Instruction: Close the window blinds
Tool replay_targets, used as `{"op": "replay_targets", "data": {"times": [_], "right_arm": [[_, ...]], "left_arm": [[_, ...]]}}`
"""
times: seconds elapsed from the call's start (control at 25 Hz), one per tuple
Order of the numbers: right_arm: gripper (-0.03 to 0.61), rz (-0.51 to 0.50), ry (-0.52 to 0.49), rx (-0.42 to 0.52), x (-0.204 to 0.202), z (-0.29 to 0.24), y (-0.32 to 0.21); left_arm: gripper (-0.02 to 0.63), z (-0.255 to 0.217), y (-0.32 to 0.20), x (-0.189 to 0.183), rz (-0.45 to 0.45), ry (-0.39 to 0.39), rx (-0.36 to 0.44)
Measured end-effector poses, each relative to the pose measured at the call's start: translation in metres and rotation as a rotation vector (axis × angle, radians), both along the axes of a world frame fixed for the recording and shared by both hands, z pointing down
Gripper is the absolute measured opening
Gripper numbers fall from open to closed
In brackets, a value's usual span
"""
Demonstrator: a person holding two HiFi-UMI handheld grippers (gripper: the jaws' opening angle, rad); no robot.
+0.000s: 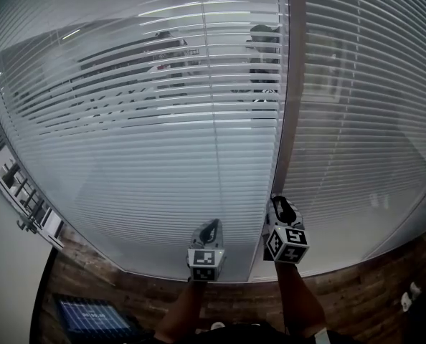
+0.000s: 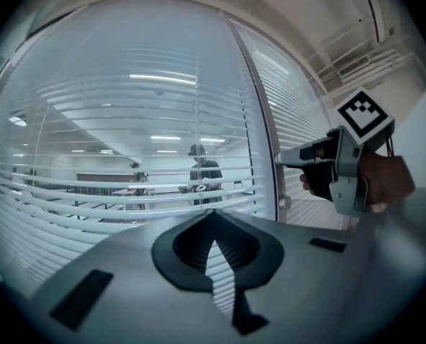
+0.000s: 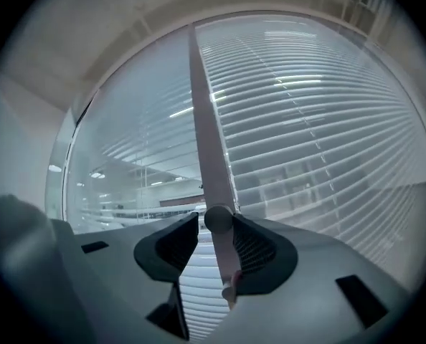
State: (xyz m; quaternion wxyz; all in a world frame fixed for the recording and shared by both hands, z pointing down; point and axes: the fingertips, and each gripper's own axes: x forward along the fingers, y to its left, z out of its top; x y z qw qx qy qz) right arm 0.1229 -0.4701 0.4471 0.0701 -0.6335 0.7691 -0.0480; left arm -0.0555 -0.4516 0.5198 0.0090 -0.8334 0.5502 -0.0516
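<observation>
Wooden floor [image 1: 363, 285] below, with a blue patterned panel [image 1: 95, 317] at lower left. Farther back, a standing person [image 2: 203, 176] under ceiling light strips [image 2: 163, 79].

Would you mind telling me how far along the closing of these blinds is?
Done: the right blind looks fully shut. In hand: the right gripper stands open around what looks like the tilt wand beside the left blind. Left: its upper slats let the room behind show, so more turning seems needed.
</observation>
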Motion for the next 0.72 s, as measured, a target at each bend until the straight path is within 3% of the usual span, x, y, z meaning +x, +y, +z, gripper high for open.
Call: {"op": "replay_targets", "data": {"times": [0.16, 0.36, 0.72], "right_arm": [[0.133, 0.003, -0.11, -0.029, 0.004, -0.007, -0.007], [0.127, 0.024, -0.061, -0.003, 0.006, -0.002, -0.01], [0.126, 0.088, 0.411, 0.054, -0.002, -0.005, -0.009]], "left_arm": [[-0.006, -0.001, 0.0, 0.002, 0.0, -0.004, -0.005], [-0.006, -0.002, 0.001, 0.002, -0.007, 0.007, -0.009], [-0.006, 0.001, -0.001, 0.005, 0.0, 0.023, -0.007]]}}
